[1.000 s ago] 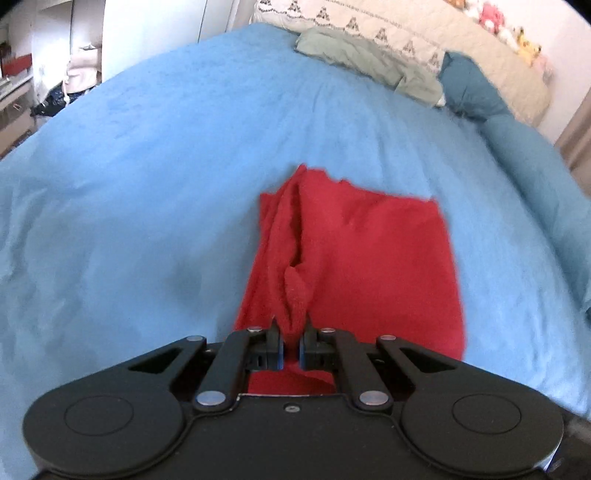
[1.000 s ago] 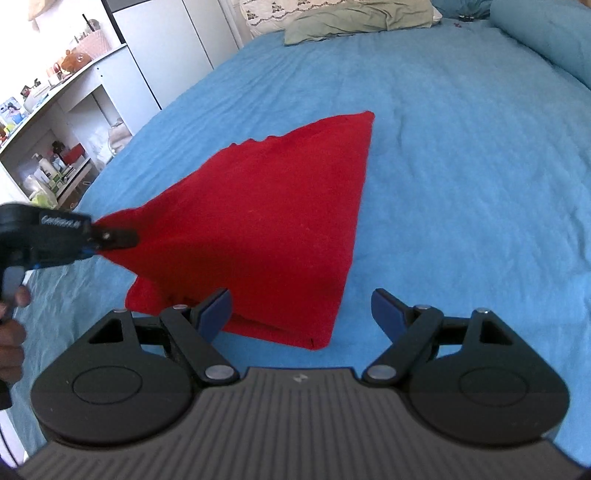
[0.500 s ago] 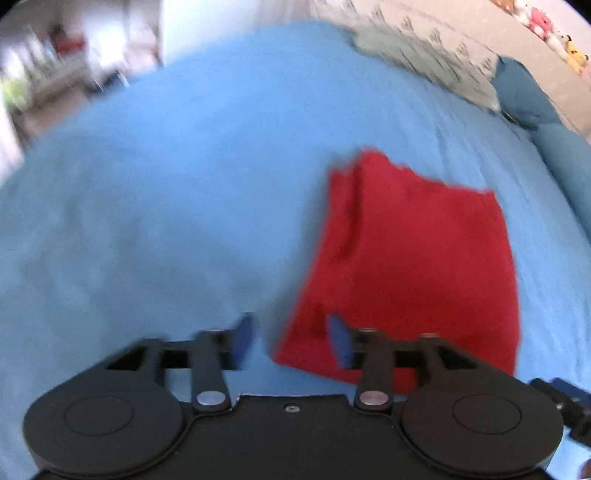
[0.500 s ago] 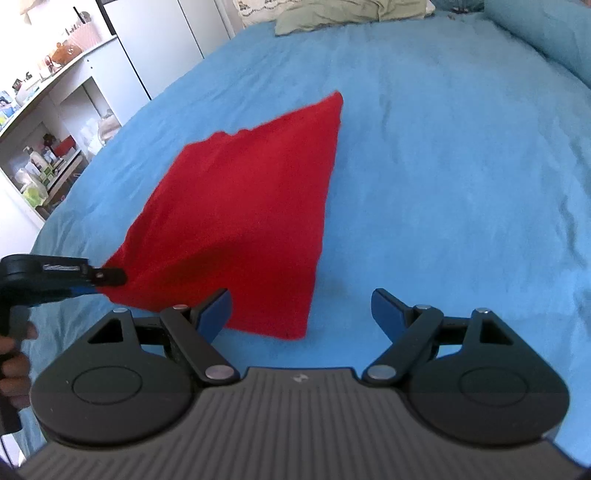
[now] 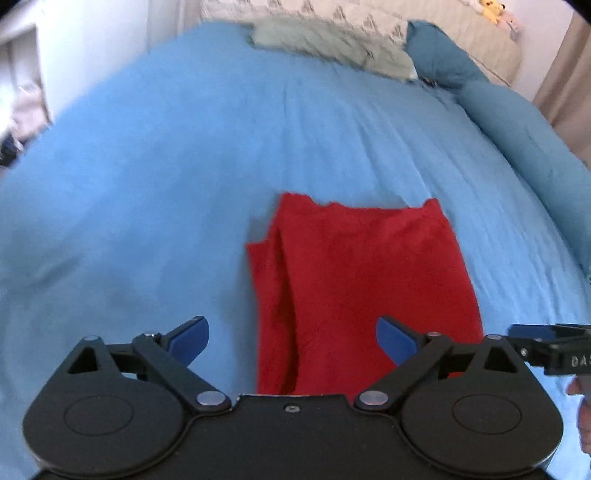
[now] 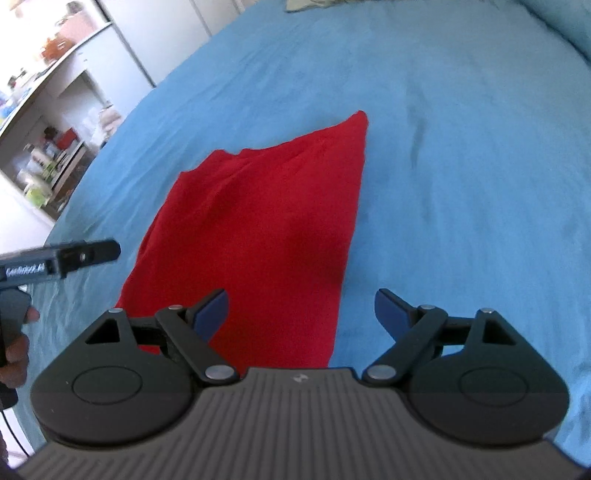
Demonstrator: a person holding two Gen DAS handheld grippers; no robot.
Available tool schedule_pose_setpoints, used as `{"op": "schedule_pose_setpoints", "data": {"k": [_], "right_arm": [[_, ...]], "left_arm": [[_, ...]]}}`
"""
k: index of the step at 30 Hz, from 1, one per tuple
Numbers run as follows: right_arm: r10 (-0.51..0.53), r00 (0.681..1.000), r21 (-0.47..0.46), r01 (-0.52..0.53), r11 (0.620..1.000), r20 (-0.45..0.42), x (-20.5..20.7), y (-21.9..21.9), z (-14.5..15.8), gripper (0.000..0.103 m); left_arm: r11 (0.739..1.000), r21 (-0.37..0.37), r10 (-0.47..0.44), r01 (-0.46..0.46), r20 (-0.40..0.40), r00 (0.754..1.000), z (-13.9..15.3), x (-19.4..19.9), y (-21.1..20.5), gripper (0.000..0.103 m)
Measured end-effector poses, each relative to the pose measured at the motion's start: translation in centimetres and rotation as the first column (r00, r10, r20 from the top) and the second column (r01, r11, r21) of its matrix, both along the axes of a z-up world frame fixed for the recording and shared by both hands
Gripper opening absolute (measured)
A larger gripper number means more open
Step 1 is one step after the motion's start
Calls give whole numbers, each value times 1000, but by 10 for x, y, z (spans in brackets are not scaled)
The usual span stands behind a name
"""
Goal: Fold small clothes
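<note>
A red garment (image 5: 362, 280) lies folded flat on the blue bedspread (image 5: 147, 184), with a doubled layer along its left edge. My left gripper (image 5: 293, 338) is open and empty, held just above the garment's near edge. In the right wrist view the same red garment (image 6: 266, 236) lies ahead. My right gripper (image 6: 301, 312) is open and empty over the garment's near right corner. The right gripper shows at the right edge of the left wrist view (image 5: 546, 347), and the left gripper at the left of the right wrist view (image 6: 74, 258).
A grey-green garment (image 5: 325, 44) and a patterned pillow (image 5: 388, 22) lie at the head of the bed. A teal bolster (image 5: 498, 122) runs along the right side. White shelves with clutter (image 6: 48, 147) stand left of the bed.
My left gripper has let go of the garment's edge, opened wide and drawn back. The garment has dropped flat on the bed. My right gripper has stayed open.
</note>
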State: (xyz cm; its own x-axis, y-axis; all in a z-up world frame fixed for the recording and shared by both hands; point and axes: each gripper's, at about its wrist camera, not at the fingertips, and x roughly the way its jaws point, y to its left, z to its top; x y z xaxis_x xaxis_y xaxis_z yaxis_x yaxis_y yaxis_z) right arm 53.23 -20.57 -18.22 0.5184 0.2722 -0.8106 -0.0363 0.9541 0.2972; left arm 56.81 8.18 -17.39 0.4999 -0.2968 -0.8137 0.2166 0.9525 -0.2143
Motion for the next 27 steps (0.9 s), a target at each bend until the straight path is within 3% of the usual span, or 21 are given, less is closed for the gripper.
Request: {"op": "schedule_pose_setpoints", "data": {"k": [3,7,10,17,20,21,24,27], "right_arm": [[-33,997,51,37,998,-66,20,-4,-8,102],[-61,994,116,71,991,-91,35,-6,-18,102],[-65,992,115,77,990,-107,45,-3,-29,102],[-93,986,198,120,973,-141,52,-11,-55,102],[-90,987,216,117,969,-130,55,-10,-59,101],[-80,989,218,106,970,-126,56,-8,-58,97],[-35,992,202,59,978,-123,61,1,-58,84],[-30,993,172,49,984,-114,63,7,-56,71]], "left_arm": [[999,13,-49,50,-64,997,-16,20,-7,99],[995,-26,-94,92,-113,989,-31,34,-7,98],[994,-52,-99,93,-132,986,-40,38,-4,89],[991,-96,-104,90,-153,983,-46,44,1,87],[990,-114,-99,81,-166,981,-45,44,-2,73],[989,-123,-104,83,-173,979,-46,46,-5,66],[991,-72,-119,109,-157,980,-43,44,-17,62],[992,-60,-119,111,-148,982,-40,44,-18,52]]}}
